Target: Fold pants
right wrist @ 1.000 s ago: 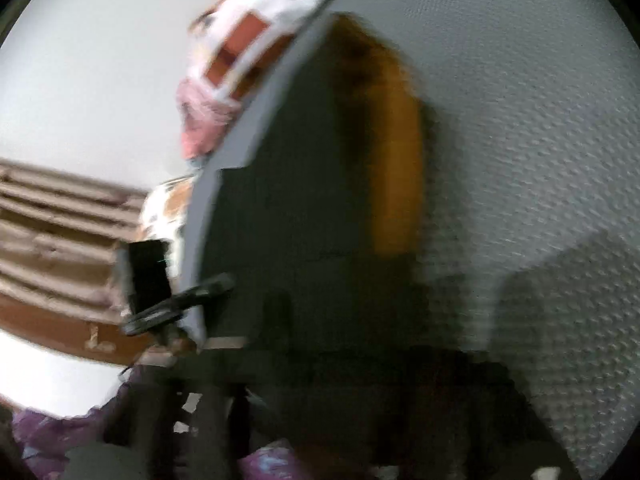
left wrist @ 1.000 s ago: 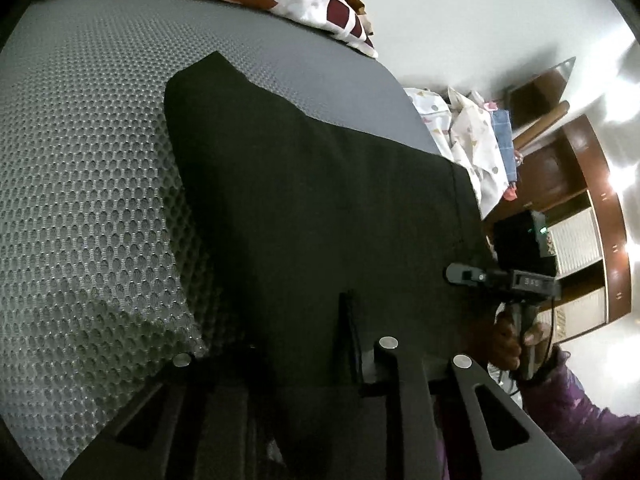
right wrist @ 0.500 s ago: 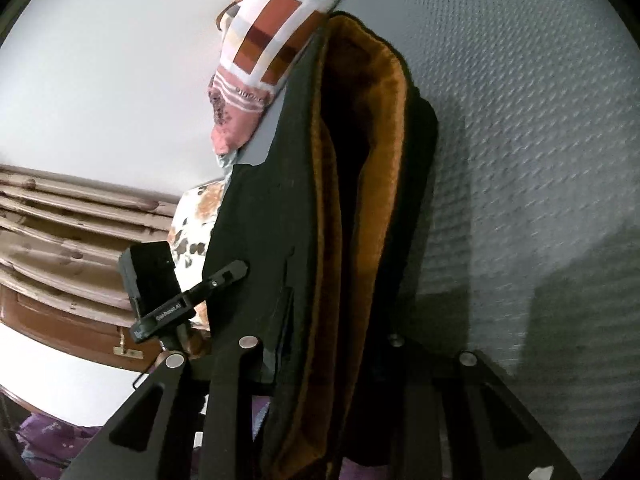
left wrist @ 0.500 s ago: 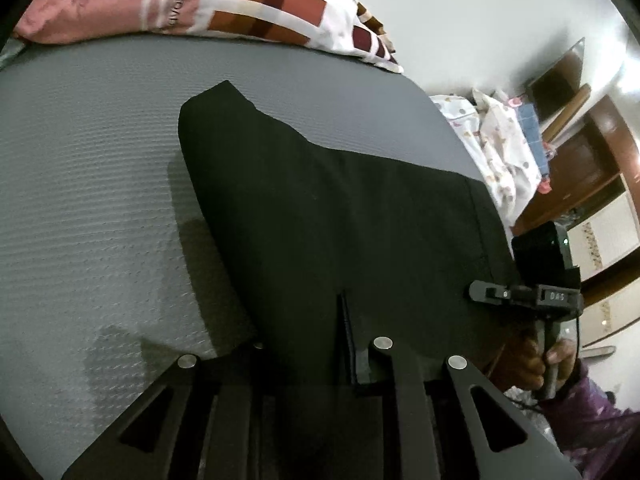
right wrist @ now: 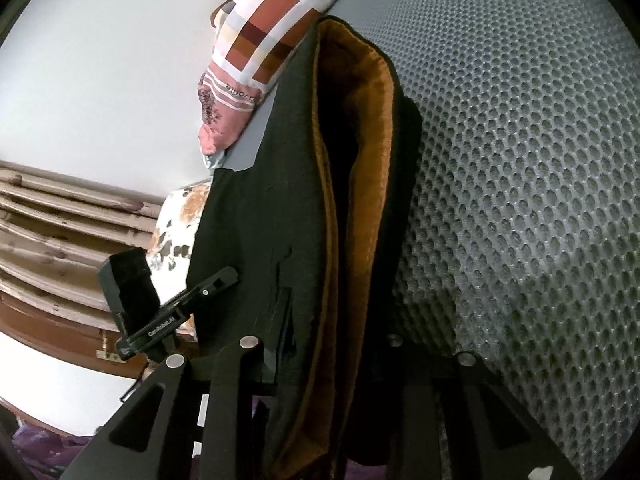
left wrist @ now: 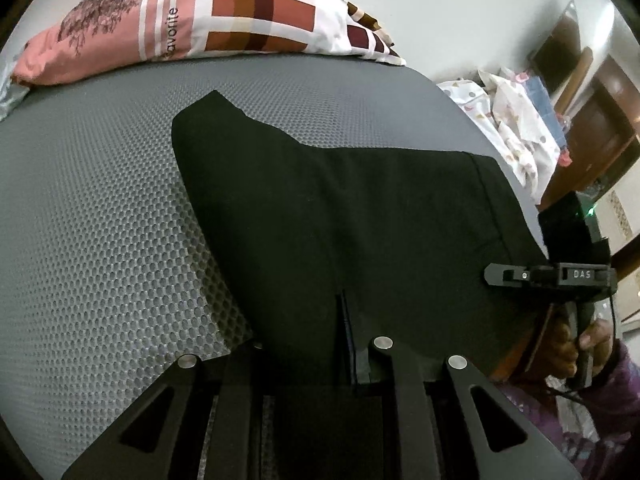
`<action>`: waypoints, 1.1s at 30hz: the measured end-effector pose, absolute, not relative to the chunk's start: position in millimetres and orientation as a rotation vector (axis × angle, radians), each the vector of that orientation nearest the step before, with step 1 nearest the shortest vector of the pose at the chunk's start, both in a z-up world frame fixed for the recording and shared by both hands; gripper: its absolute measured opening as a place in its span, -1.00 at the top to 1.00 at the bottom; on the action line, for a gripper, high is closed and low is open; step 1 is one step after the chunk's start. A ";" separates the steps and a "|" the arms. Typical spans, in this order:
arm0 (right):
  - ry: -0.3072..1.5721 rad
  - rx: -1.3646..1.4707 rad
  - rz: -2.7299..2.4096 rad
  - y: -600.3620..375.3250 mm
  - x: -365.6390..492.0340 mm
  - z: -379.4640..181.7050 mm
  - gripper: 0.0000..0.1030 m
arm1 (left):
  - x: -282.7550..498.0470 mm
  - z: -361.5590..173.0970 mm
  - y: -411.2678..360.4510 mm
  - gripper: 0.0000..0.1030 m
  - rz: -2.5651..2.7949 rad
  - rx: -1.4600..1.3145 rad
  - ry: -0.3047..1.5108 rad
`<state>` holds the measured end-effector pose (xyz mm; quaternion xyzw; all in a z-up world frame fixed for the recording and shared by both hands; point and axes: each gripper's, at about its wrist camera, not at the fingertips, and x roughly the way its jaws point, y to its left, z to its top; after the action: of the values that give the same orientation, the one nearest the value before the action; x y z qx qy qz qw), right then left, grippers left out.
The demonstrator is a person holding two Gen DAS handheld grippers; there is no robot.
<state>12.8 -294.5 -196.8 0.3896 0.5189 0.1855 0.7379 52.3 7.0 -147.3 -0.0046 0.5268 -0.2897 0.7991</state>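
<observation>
Two grippers pinch the near edge of black pants (left wrist: 360,216) lying on a grey mesh mattress (left wrist: 100,220). Left wrist view: left gripper (left wrist: 320,364) is clamped on the cloth; bare mattress lies open to the left and beyond, up to a patterned pillow (left wrist: 224,20) at the far edge; right gripper (left wrist: 520,276), in a hand (left wrist: 576,340), grips the pants' right corner. Right wrist view: right gripper (right wrist: 324,360) squeezes stacked layers with brown lining (right wrist: 360,160) showing; open mattress lies to the right, and the pants overhang its left edge.
</observation>
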 end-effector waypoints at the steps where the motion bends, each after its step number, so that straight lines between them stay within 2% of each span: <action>1: 1.137 0.852 0.402 -293.2 12.9 -196.3 0.53 | 51.5 -147.1 5.4 0.66 -0.619 0.007 1.124; 14: 1.128 0.857 0.372 -284.0 12.1 -194.3 0.53 | 44.9 -146.7 -4.5 0.66 -0.597 0.159 1.062; 33: 1.130 0.853 0.360 -272.5 17.2 -189.8 0.53 | 41.2 -143.0 -0.5 0.66 -0.577 0.200 1.036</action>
<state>17.2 -272.5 -189.8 0.3896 0.5161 0.1644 0.7448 41.2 -0.5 -143.0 0.0939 0.4873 -0.2716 0.8246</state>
